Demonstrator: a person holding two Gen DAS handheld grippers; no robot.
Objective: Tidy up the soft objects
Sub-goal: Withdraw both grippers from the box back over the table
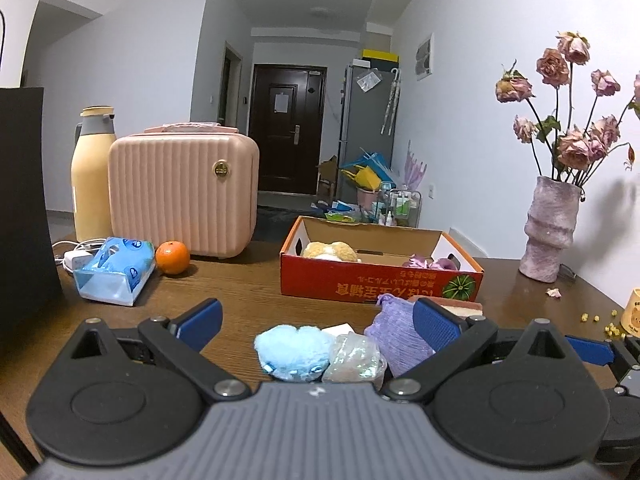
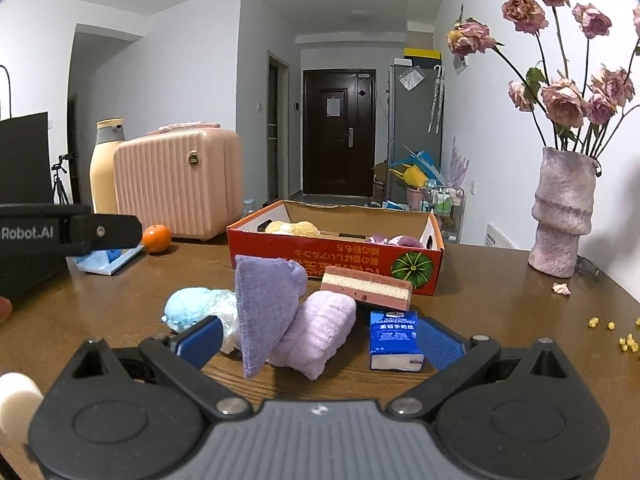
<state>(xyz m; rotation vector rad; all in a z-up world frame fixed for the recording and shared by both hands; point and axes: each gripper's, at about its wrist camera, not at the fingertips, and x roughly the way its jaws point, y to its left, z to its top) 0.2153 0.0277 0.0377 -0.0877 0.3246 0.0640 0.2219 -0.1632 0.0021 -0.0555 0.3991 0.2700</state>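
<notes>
A: How far is it?
B: Two soft things, perhaps plush, lie in the red box (image 1: 372,280) — centre frame.
A: The rest?
B: Blue plush (image 1: 294,350), purple cloth (image 2: 266,304) wait lower centre; both grippers (image 1: 316,318) (image 2: 320,338) gape, empty.

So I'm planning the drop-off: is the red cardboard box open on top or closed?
Open. The red cardboard box has no lid; a tan plush and something purple show above its rim.

Red cardboard box (image 2: 312,254), ribbed pink case (image 1: 182,190), sky-blue plush (image 1: 292,350), lilac towel (image 2: 320,330), orange fruit (image 1: 172,257).
</notes>
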